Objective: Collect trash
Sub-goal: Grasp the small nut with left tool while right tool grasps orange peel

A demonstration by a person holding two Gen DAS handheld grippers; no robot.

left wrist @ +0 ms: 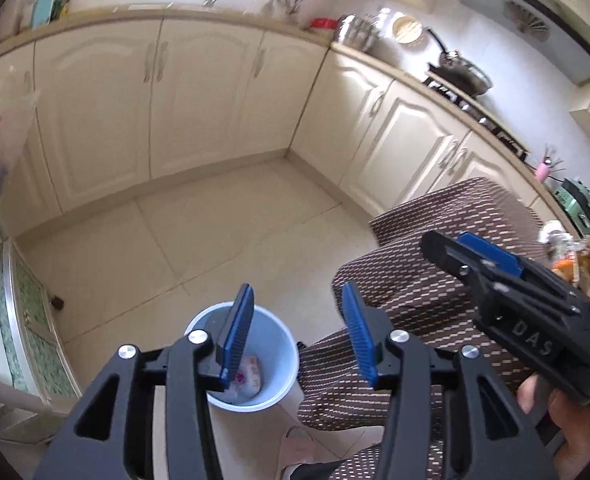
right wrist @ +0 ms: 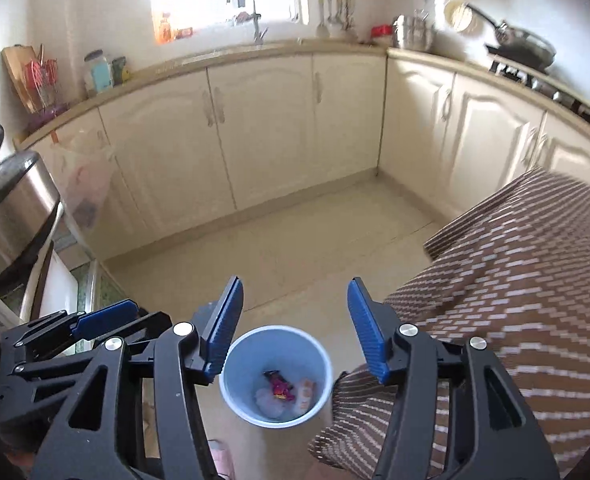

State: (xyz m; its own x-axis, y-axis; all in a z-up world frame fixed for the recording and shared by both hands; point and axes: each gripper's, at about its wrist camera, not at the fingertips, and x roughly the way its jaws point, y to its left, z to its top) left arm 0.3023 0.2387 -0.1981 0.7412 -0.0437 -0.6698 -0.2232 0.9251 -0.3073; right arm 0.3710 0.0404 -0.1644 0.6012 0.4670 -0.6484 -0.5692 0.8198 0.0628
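Note:
A light blue bin (right wrist: 275,376) stands on the tiled floor below both grippers. Inside it lie crumpled white paper, a purple wrapper (right wrist: 279,388) and an orange-white packet (right wrist: 305,394). My right gripper (right wrist: 295,328) hangs open above the bin with nothing between its blue pads. My left gripper (left wrist: 297,330) is open and empty too, with the bin (left wrist: 242,356) partly behind its left finger. The pale wrapper (left wrist: 251,374) shows in the bin. The right gripper (left wrist: 491,264) appears at the right of the left wrist view, and the left gripper (right wrist: 95,322) at the lower left of the right wrist view.
Cream cabinets (right wrist: 263,128) line the back and right walls under a counter with a sink, pots and a stove (right wrist: 523,56). A brown patterned cloth (right wrist: 515,292) covers something at the right beside the bin. A steel appliance (right wrist: 19,200) stands at the left. A person's hand (left wrist: 567,420) holds the right gripper.

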